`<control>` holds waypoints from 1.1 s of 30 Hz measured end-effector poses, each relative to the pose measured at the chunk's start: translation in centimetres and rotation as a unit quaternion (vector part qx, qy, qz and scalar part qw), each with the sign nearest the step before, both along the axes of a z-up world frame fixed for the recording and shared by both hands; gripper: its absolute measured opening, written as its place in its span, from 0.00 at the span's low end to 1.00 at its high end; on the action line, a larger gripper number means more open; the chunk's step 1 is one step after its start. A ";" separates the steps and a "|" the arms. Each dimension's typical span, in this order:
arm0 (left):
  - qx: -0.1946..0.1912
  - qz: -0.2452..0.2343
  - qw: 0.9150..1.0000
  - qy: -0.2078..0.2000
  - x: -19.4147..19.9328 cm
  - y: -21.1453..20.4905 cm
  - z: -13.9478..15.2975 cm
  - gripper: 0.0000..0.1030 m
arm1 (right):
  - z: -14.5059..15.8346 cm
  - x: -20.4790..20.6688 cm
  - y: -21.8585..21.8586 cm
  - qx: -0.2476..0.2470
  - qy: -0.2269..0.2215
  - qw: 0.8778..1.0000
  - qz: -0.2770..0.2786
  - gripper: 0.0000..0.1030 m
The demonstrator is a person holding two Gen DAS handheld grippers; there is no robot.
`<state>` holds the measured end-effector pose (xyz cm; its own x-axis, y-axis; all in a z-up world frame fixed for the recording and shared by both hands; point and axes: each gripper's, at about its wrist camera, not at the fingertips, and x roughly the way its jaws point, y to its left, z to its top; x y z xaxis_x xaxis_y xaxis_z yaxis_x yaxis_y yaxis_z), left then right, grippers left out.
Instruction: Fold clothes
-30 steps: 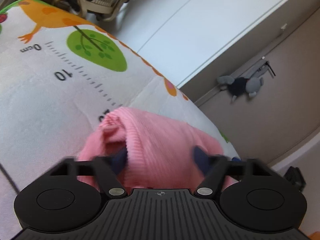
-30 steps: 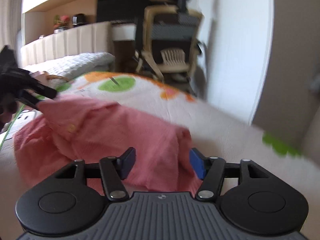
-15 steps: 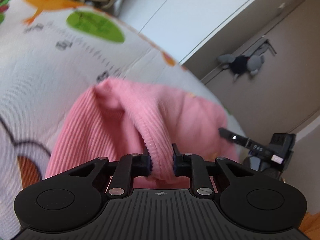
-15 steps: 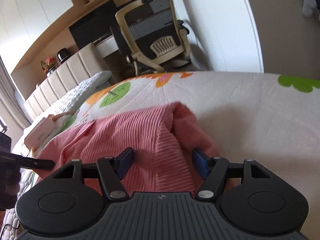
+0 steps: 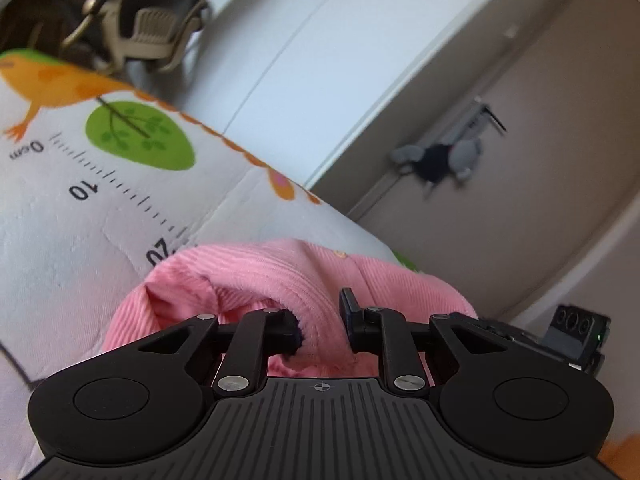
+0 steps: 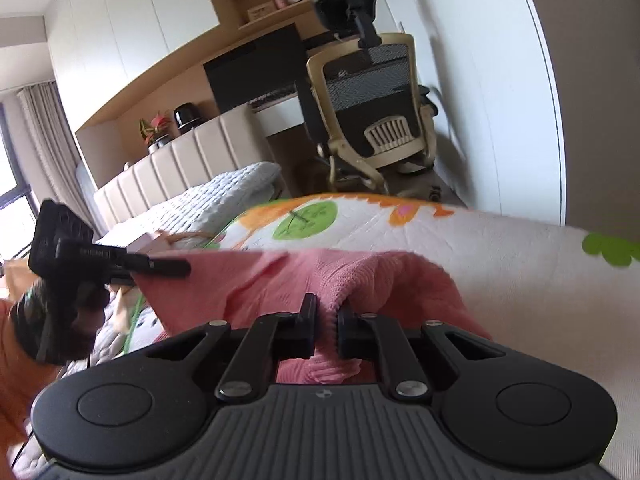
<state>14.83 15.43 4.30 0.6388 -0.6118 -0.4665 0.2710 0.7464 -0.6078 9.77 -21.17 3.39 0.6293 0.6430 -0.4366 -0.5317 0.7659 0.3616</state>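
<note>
- Pink ribbed garment (image 5: 280, 280) lies bunched on a white quilted blanket (image 5: 60, 240) in the left wrist view, its soft corduroy-like ridges running along a thick rolled hem.
- Left gripper (image 5: 320, 320) has its black fingers drawn in on that rolled hem, which fills the narrow gap between them; the fabric bulges in a rounded fold above the pads.
- Printed on the blanket are a ruler scale with numbers, a green oval leaf shape (image 5: 140, 136) and an orange bird (image 5: 44, 84); the cloth looks matte and lightly puckered by stitching.
- Beyond the blanket's edge stand a smooth white cupboard front (image 5: 340, 60) and a beige wall, where a grey and black soft toy (image 5: 440, 156) hangs, blurred.
- At the lower right of the same view, the other black tool (image 5: 576, 332) shows as a boxy shape just past the garment.
- In the right wrist view, the pink garment (image 6: 360, 276) is stretched out in a raised band above the blanket (image 6: 500, 264), its knit ribs clear near the camera.
- Right gripper (image 6: 328, 324) is pinched nearly closed on a peak of the pink knit, with only a thin wedge of fabric between the fingers.
- Left gripper (image 6: 160, 266) appears at the far left as a black angular body, clamped on the garment's other end.
- Behind stand a mesh-backed office chair (image 6: 380, 96) with a cream frame, a padded channelled headboard (image 6: 180, 164), a grey quilted cover (image 6: 224, 196) and wooden shelving (image 6: 280, 0).
</note>
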 end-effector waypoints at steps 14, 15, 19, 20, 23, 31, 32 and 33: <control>0.068 -0.021 0.996 0.048 -4.2 -0.2 -2.2 0.35 | -3.4 -1.3 -2.5 -0.044 0.030 0.997 -0.056 0.21; 0.071 -0.020 0.997 0.030 -4.3 0.0 -1.1 0.38 | -2.9 -1.3 -2.8 -0.046 0.019 0.997 -0.063 0.22; 0.075 -0.014 0.996 -0.035 -3.3 -0.3 2.7 0.44 | -0.7 -0.5 -2.7 -0.062 -0.029 0.994 -0.080 0.22; 0.079 -0.013 0.995 -0.052 -2.9 -0.7 3.6 0.47 | -0.1 -0.1 -2.1 -0.068 -0.044 0.993 -0.080 0.23; 0.084 -0.013 0.992 -0.090 -1.2 -1.9 5.2 0.49 | 1.0 0.9 0.5 -0.083 -0.085 0.991 -0.065 0.34; 0.042 -0.045 0.993 -0.099 -1.0 -2.9 5.3 0.70 | -2.5 3.8 7.6 -0.150 -0.046 0.987 0.029 0.46; 0.035 -0.046 0.994 -0.094 -0.7 -3.0 4.7 0.71 | -2.8 3.6 7.6 -0.155 -0.042 0.987 0.032 0.46; 0.029 -0.047 0.995 -0.085 -0.2 -3.2 3.8 0.71 | -3.1 3.3 7.4 -0.159 -0.040 0.986 0.033 0.47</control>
